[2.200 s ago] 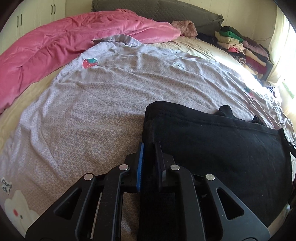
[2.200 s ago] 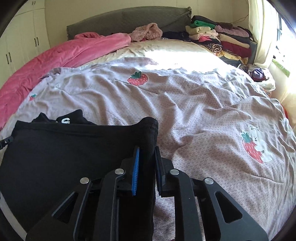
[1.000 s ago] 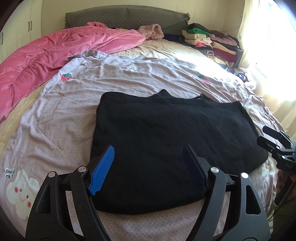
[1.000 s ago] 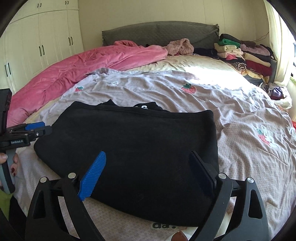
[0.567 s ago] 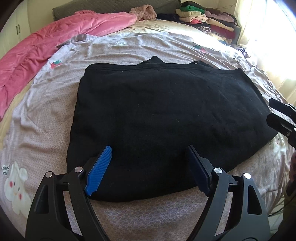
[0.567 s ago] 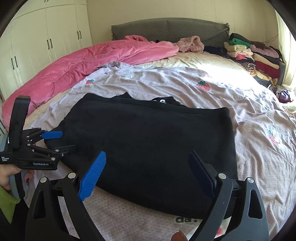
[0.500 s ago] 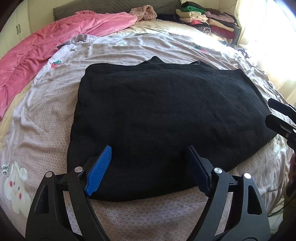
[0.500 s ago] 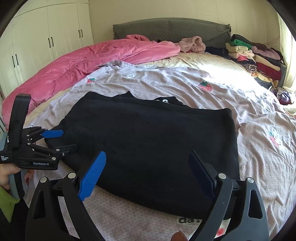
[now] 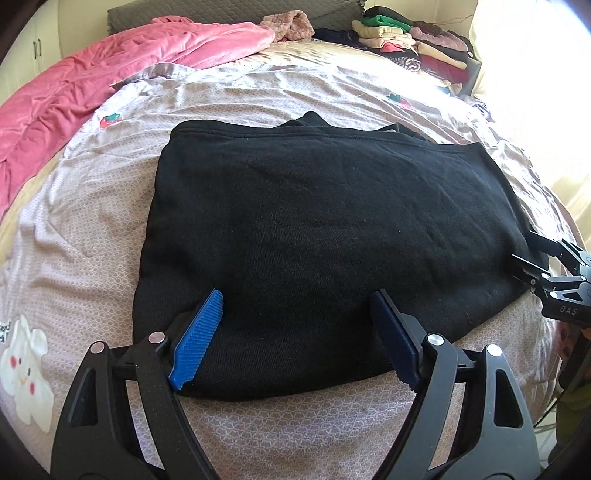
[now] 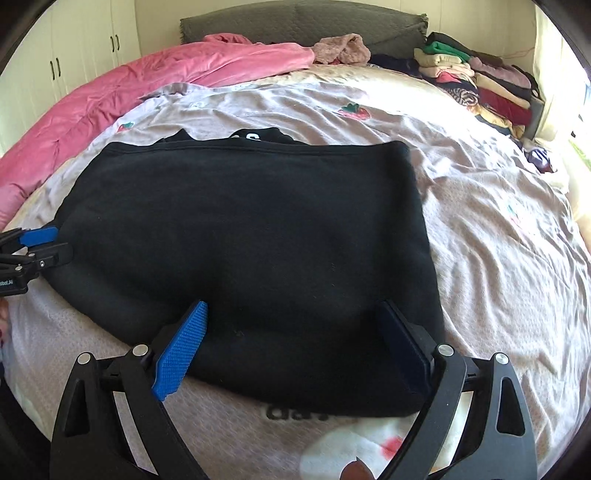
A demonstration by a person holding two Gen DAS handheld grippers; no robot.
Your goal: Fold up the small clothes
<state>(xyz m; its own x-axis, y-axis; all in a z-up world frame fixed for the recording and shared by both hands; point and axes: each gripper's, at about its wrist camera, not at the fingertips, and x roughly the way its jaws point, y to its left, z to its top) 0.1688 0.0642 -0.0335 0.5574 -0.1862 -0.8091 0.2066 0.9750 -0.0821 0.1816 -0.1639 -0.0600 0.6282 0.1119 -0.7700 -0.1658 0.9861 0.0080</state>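
A black garment (image 9: 325, 229) lies folded flat on the lilac bedsheet (image 9: 85, 206); it also fills the middle of the right wrist view (image 10: 251, 236), with white lettering peeking out at its far edge. My left gripper (image 9: 295, 317) is open and empty, low over the garment's near left edge. My right gripper (image 10: 291, 325) is open and empty, low over the near right edge. Each gripper shows at the other view's side, the right one (image 9: 532, 254) and the left one (image 10: 48, 243), both by the garment's side edges.
A pink duvet (image 9: 92, 77) lies along the bed's left and back. A stack of folded clothes (image 10: 476, 81) sits at the back right corner. A grey headboard (image 10: 295, 22) and white wardrobes (image 10: 74, 44) stand behind. A bright window is at the right.
Both grippers were shut on the garment's far corners, then let go and opened. They pulled back to its near edge and have since lowered slightly closer to it.
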